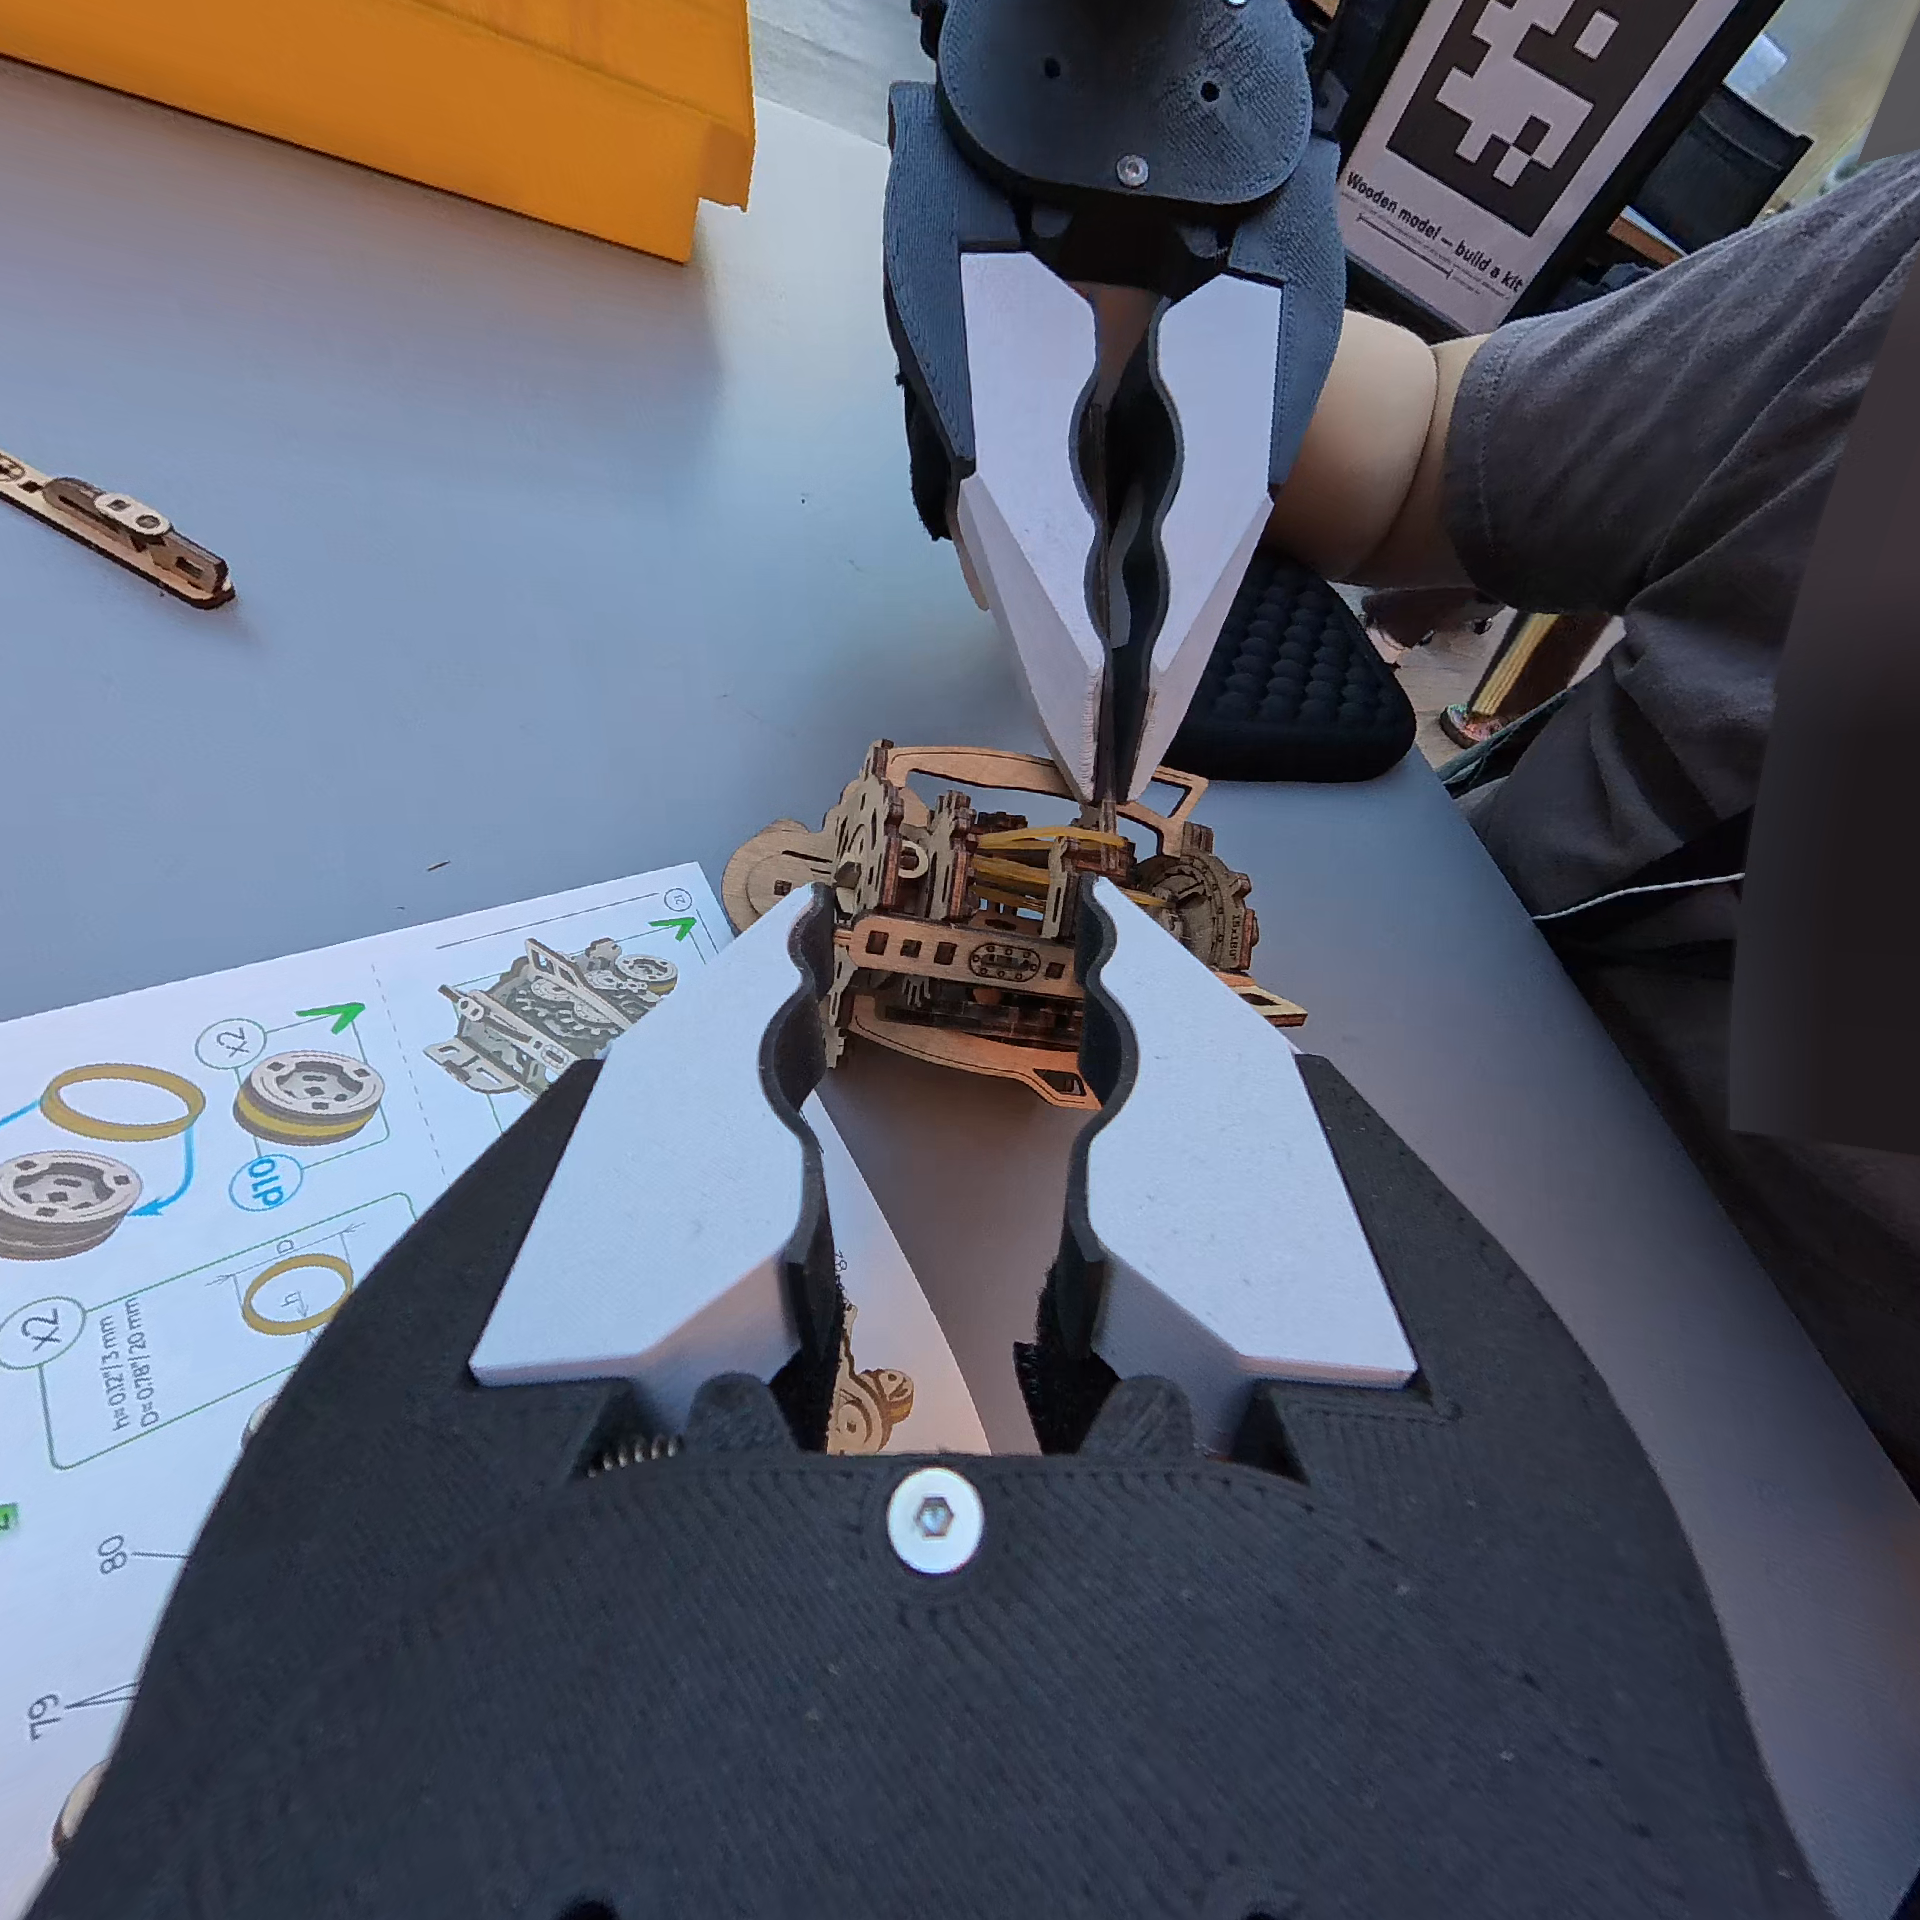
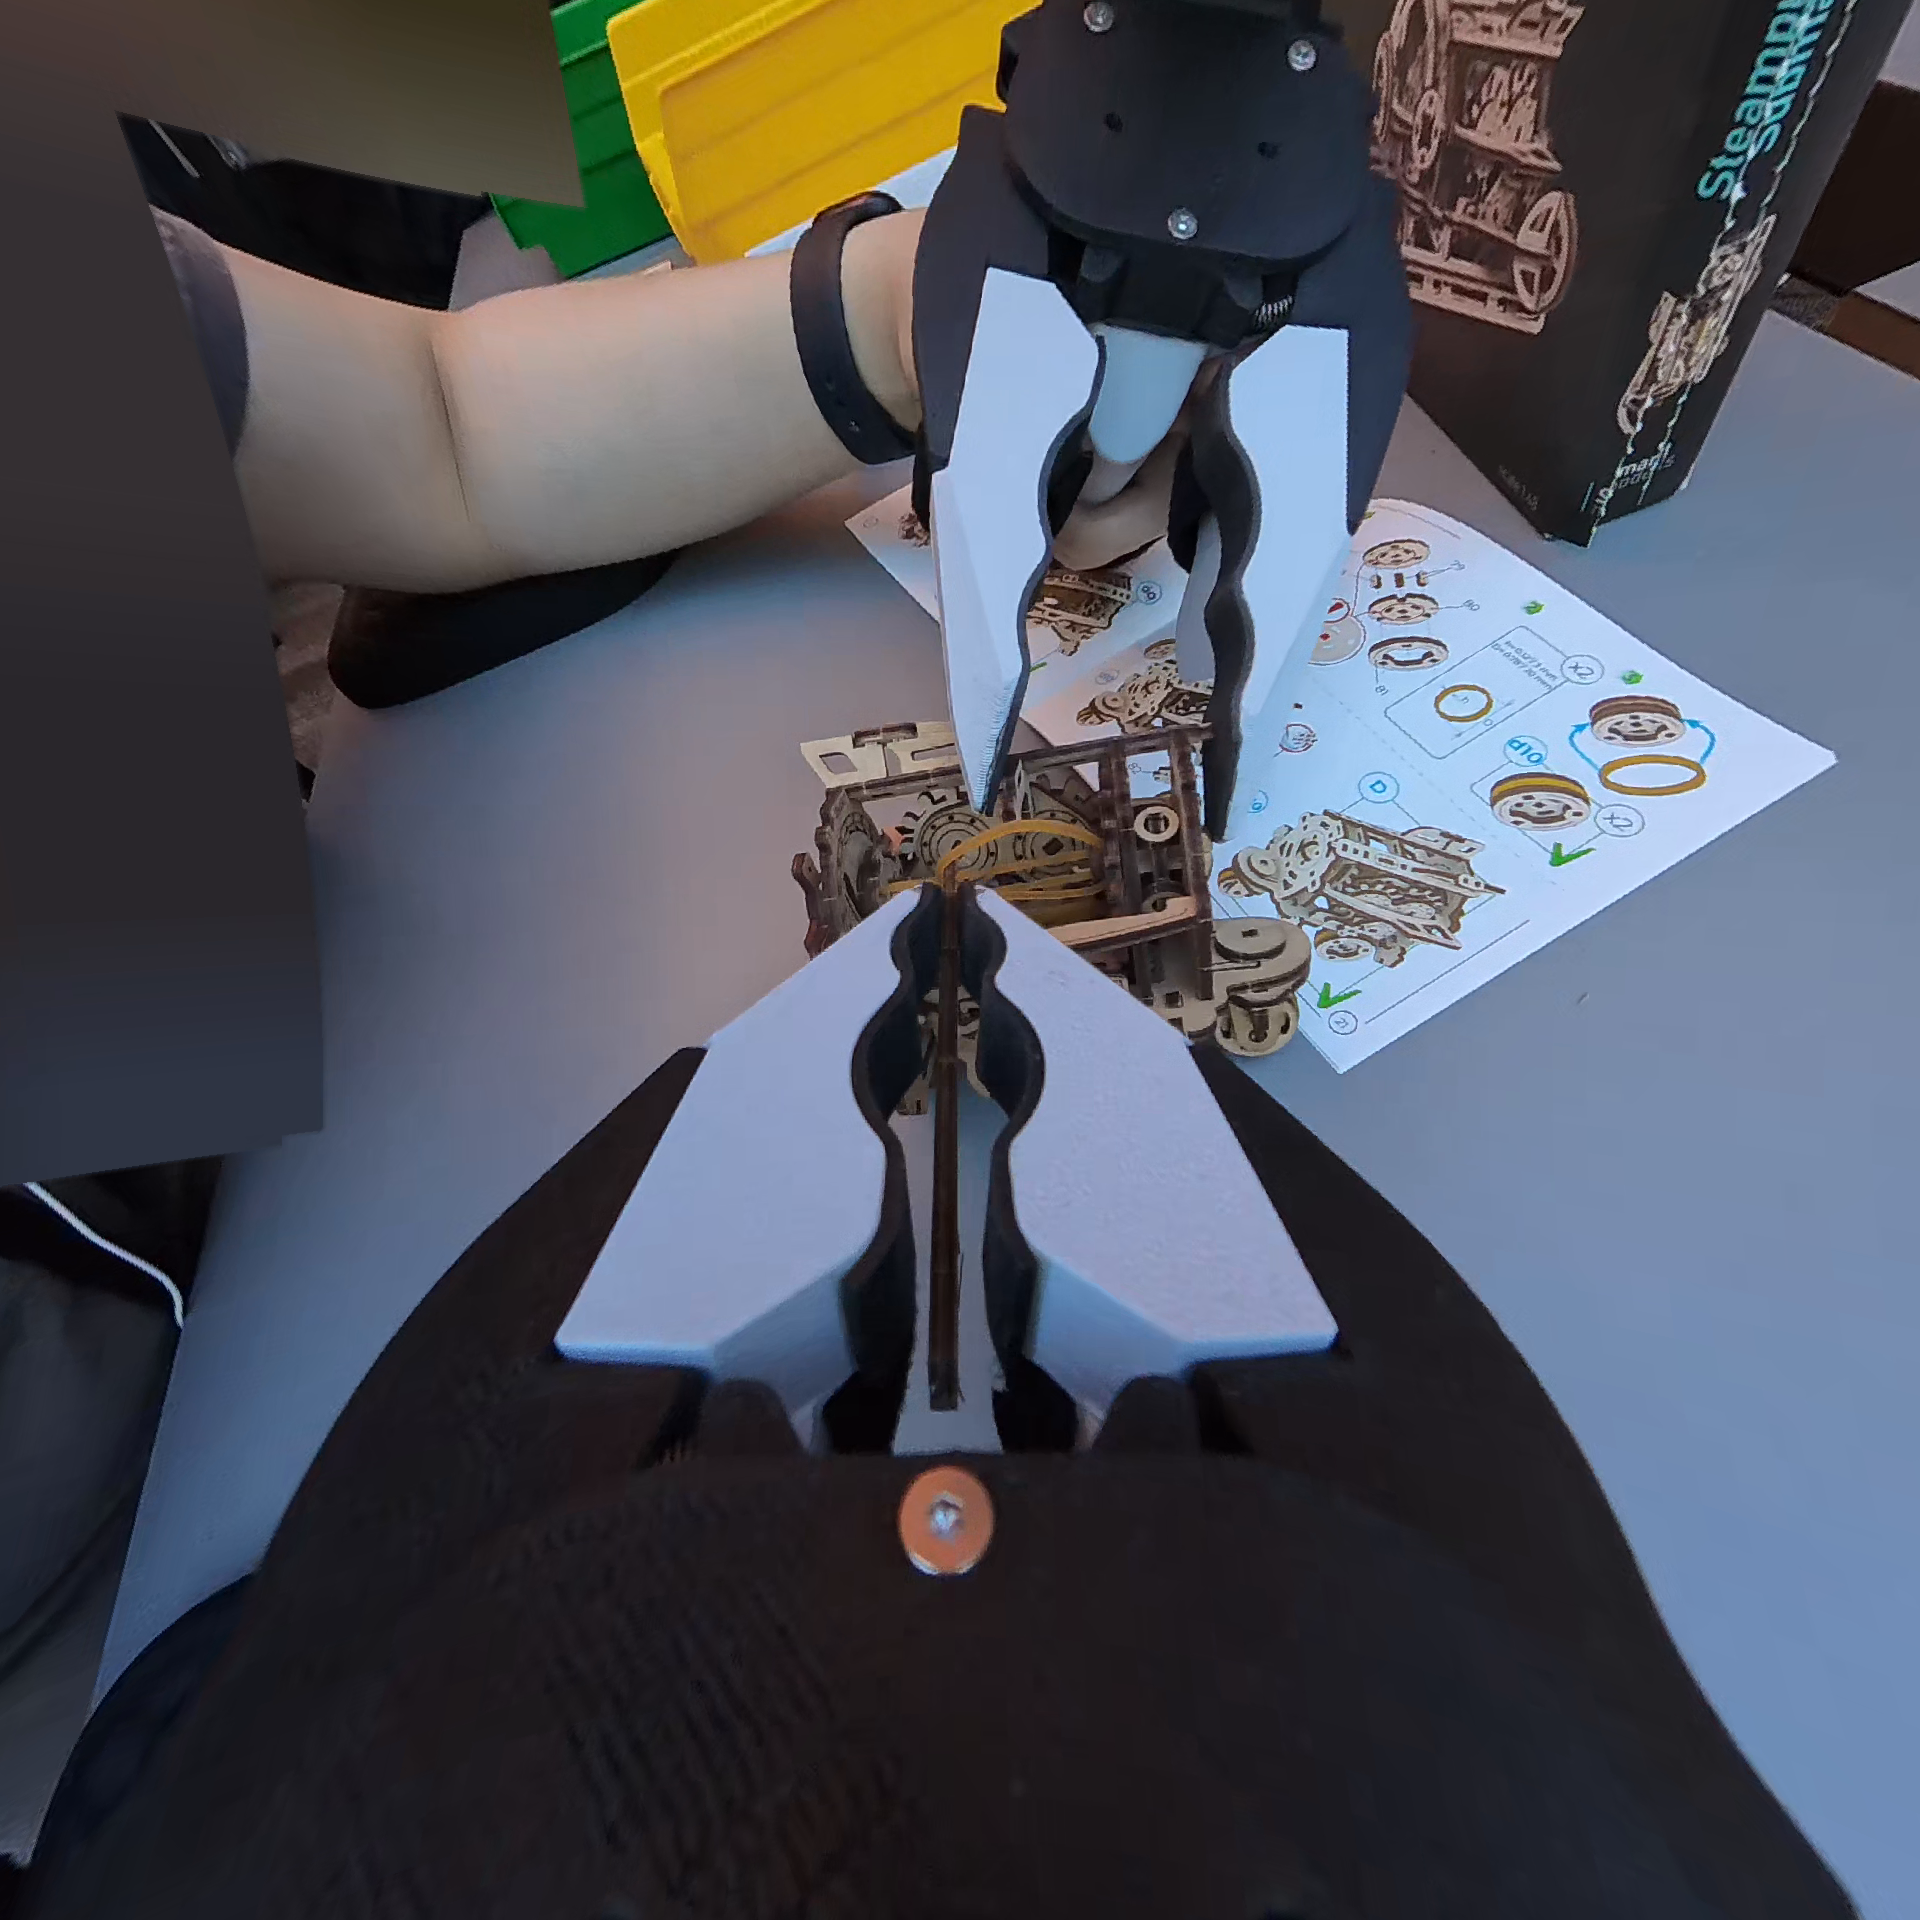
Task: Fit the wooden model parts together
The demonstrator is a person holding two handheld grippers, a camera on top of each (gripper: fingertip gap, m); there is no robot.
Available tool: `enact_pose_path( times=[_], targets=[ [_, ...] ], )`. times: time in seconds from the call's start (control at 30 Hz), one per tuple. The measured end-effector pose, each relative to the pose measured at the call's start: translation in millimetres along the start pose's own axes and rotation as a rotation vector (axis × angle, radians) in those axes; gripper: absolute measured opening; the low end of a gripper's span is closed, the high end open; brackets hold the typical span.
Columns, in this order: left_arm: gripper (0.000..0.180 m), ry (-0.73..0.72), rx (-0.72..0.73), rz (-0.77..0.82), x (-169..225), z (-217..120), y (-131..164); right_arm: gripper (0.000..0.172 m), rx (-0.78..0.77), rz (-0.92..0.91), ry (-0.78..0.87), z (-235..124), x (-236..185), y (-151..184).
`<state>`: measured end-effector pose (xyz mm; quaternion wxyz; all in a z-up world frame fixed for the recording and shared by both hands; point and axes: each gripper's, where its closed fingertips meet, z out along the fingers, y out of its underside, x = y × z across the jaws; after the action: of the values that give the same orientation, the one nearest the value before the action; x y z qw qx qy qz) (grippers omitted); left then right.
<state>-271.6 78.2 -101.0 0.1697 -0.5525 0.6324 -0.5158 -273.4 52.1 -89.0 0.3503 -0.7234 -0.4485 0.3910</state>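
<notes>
Wooden model (image 1: 997, 935) sits on the grey surface (image 1: 520, 520), a half-built gear assembly with yellow rubber bands (image 2: 1023, 842) stretched across its top. My left gripper (image 1: 954, 914) has its fingers spread around the model's near end, one finger on each side of the frame; both pads look to be against the frame, so I read it as held. My right gripper (image 2: 943, 902) has its fingers pressed together on a thin dark wooden strip (image 2: 945, 1143) that runs edge-on between the pads, its tip at the rubber bands on top of the model.

Left wrist view shows the right gripper coming down from above, tips right at the model's top frame; the strip barely shows there. Right wrist view shows the strip's full length, plus the left gripper straddling the far end of the model.

Instruction sheet (image 1: 208, 1195) lies just beside the model, partly under the left gripper. Loose wooden part (image 1: 114, 520) lies well apart on the surface. Yellow bin (image 1: 468, 94) at the far edge, green bin (image 2: 582, 197) next to it. Dark kit box (image 2: 1621, 260) stands beyond the sheet. Black wrist rest (image 1: 1299, 686) lies behind the model. Person's forearm (image 2: 540, 416) lies across the surface behind the left gripper.
</notes>
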Motion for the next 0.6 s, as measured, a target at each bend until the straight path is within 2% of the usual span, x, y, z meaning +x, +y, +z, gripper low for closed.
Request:
enact_pose_path(
  times=[0.4, 0.6],
  targets=[
    [0.045, 0.003, 0.006, -0.006, 0, 2, -1, 0.000, -0.013, -0.015, 0.047, -2, 8, -4],
    [0.045, -0.001, 0.001, -0.007, 0, 2, -1, 0.000, -0.054, -0.092, 0.136, -7, 14, -3]
  ],
)
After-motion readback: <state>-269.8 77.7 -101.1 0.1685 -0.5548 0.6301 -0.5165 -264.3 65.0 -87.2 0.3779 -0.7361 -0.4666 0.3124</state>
